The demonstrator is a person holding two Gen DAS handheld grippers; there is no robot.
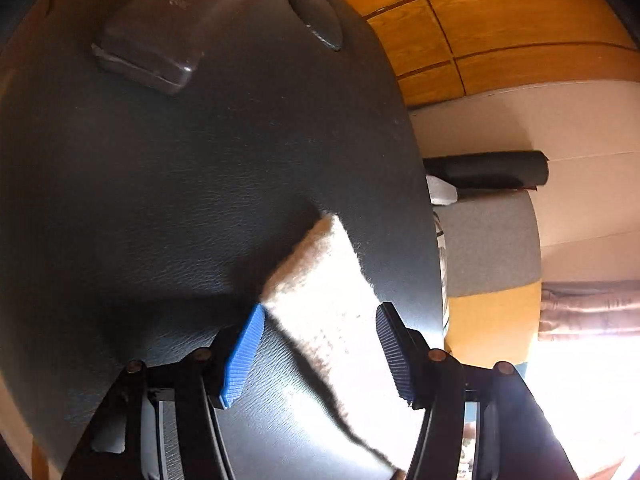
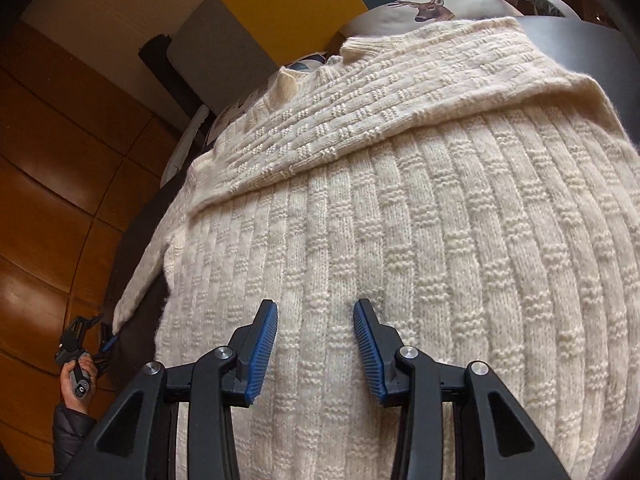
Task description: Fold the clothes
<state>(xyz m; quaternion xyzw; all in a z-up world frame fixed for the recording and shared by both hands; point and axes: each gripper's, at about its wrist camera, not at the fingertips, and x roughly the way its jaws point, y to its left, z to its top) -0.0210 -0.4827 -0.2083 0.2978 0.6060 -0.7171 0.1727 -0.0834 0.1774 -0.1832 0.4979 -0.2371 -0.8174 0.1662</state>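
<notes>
A cream cable-knit sweater [image 2: 400, 220] lies spread on a dark leather surface [image 1: 180, 200], with one sleeve folded across its chest [image 2: 360, 100]. My right gripper [image 2: 316, 350] hovers open just over the sweater's body, nothing pinched between its blue pads. The other sleeve [image 1: 324, 288] runs out as a bright strip over the leather. My left gripper [image 1: 320, 354] is open, its pads standing either side of that strip without pressing it. In the right wrist view the left gripper [image 2: 90, 340] shows at the far left, held by a hand in a dark padded cuff, beside the sleeve's end [image 2: 128, 304].
A dark rectangular case [image 1: 152, 40] and a flat oval object [image 1: 316, 16] lie at the far side of the leather surface. Wooden floor [image 1: 500, 20] surrounds it. A grey-and-yellow seat [image 1: 492, 248], a black roll [image 1: 488, 168] and a deer-print cushion [image 2: 428, 4] stand beyond the edge.
</notes>
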